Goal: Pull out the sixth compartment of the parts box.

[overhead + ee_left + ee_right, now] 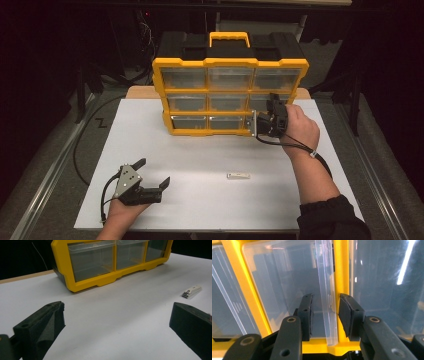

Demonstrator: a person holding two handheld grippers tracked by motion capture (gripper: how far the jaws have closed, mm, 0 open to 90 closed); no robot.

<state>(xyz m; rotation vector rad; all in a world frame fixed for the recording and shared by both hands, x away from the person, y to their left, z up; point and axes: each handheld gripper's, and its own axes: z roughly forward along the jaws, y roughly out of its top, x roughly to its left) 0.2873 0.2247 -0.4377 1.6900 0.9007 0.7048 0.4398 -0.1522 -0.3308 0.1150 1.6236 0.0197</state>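
A yellow and black organizer [230, 62] with clear drawers stands upright at the back of the white table [200, 155]. My right gripper [267, 117] is at its lower right drawers, turned on its side. In the right gripper view, the jaws of the right gripper [326, 298] straddle a clear drawer's raised front lip [328, 315] beside a yellow frame bar [340, 265]. A gap shows between one pad and the lip. My left gripper [154, 171] rests open near the table's front left with nothing between its fingers [50, 320]. A small white nail clipper [238, 175] lies on the table.
In the left gripper view the organizer's bottom row [82, 285] stands ahead and the nail clipper [191, 292] lies to the right. A wooden board edge [137, 91] shows behind the white top. Dark floor and cables surround the table.
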